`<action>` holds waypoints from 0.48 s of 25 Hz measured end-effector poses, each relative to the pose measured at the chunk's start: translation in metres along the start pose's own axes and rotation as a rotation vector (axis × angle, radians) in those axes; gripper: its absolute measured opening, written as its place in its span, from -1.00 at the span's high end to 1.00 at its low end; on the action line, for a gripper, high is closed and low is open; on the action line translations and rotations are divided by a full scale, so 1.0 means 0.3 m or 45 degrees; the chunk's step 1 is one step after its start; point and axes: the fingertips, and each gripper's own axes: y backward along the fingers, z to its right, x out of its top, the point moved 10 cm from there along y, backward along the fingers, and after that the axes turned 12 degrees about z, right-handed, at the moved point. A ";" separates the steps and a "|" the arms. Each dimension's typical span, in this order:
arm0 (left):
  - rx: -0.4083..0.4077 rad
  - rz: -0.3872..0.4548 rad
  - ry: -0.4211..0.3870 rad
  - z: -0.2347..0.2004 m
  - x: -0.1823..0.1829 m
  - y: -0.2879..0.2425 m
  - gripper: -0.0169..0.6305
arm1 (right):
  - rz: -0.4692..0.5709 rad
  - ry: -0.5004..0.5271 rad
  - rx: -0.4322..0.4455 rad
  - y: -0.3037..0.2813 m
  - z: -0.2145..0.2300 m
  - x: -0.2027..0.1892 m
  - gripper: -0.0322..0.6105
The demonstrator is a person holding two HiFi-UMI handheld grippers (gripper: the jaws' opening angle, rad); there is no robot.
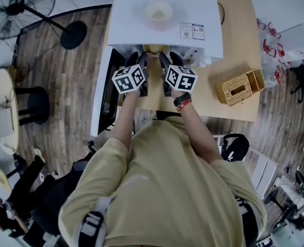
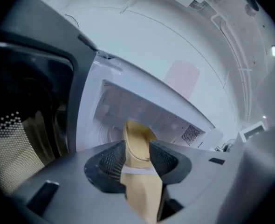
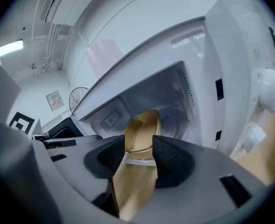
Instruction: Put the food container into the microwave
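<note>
The tan food container (image 1: 152, 49) sits just inside the mouth of the white microwave (image 1: 165, 19), whose door (image 1: 101, 94) hangs open to the left. My left gripper (image 1: 141, 66) and right gripper (image 1: 166, 66) hover side by side in front of the opening, both open and empty. In the left gripper view the container (image 2: 136, 141) shows through the gap of the left gripper (image 2: 137, 160), inside the cavity (image 2: 142, 108) and apart from the pads. The right gripper view gives the same: the container (image 3: 143, 129) lies beyond the right gripper (image 3: 138, 157).
The microwave stands on a wooden table (image 1: 237, 40). A pale bowl (image 1: 158, 12) rests on its top. A wicker box (image 1: 240, 86) lies to the right on the table. A floor fan (image 1: 23, 6) stands at the far left. The microwave's knobs (image 3: 270, 90) are at the right.
</note>
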 end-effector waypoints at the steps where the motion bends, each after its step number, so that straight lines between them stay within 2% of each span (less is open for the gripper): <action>1: -0.001 0.006 -0.011 0.003 0.001 0.019 0.43 | 0.007 0.018 0.004 0.014 -0.010 0.001 0.28; 7: 0.007 0.051 -0.077 0.031 0.000 0.163 0.48 | 0.056 0.136 0.032 0.119 -0.065 -0.001 0.33; 12: -0.005 0.086 -0.149 0.080 -0.012 0.271 0.54 | 0.092 0.164 0.031 0.225 -0.089 -0.012 0.40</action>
